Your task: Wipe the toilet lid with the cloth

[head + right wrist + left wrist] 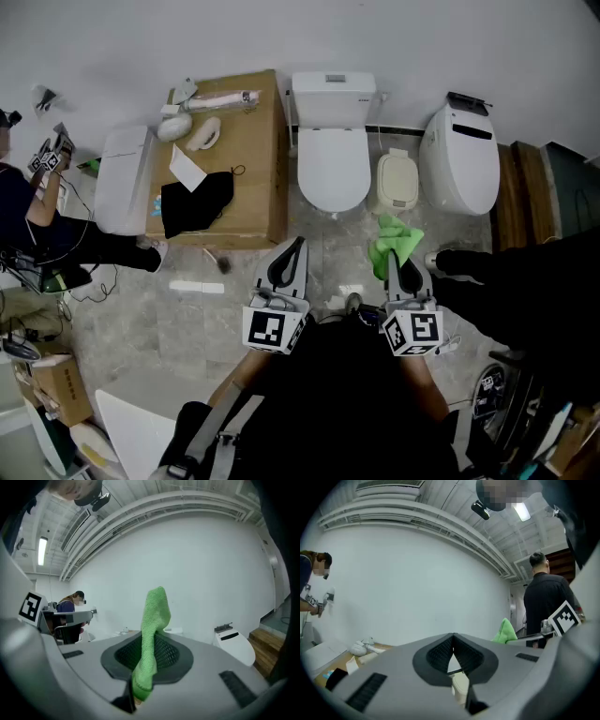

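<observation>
The left hand-held gripper [296,249] is held low before the white toilet, its jaws closed tip to tip with nothing between them; the closed toilet lid [333,169] lies ahead, well apart from both grippers; the right hand-held gripper [394,259] is clamped on the green cloth [396,236], which is pinched near one end and stands loosely past the jaws. Wiping is judged not yet begun; the cloth would best be carried forward and left onto the lid, laid flat so that fabric rather than jaw tips is pressed down, and drawn in overlapping strokes from hinge to front edge.
</observation>
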Demonstrator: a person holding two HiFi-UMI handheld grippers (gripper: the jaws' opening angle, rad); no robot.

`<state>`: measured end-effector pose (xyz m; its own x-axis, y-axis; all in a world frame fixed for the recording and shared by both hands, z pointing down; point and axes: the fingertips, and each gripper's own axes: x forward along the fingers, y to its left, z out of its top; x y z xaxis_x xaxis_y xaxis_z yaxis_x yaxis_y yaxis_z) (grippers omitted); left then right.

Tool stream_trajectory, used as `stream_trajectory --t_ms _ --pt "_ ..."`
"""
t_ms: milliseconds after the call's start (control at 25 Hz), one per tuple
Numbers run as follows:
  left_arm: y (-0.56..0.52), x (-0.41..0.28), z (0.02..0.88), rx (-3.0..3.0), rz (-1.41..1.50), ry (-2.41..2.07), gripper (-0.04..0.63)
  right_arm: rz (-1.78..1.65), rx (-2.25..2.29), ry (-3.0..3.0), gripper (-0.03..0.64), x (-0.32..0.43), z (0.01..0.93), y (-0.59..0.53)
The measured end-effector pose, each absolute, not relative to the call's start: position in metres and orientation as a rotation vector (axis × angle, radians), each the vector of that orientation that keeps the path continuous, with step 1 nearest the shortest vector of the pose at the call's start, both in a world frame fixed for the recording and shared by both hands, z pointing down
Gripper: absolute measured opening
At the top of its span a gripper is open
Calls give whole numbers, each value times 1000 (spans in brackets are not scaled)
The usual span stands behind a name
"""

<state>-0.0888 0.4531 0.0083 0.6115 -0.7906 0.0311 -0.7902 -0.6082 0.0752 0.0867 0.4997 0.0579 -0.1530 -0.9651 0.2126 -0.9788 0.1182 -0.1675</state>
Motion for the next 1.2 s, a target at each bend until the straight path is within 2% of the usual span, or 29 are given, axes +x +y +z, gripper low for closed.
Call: stream_trajectory --t_ms 400,1200 --pt "459 -95 7 2742 -14 -1339 9 439 1973 -2351 59 73 57 505" --pt "440 -160 31 2737 22 -1233 9 455 2070 -2266 60 12 65 483"
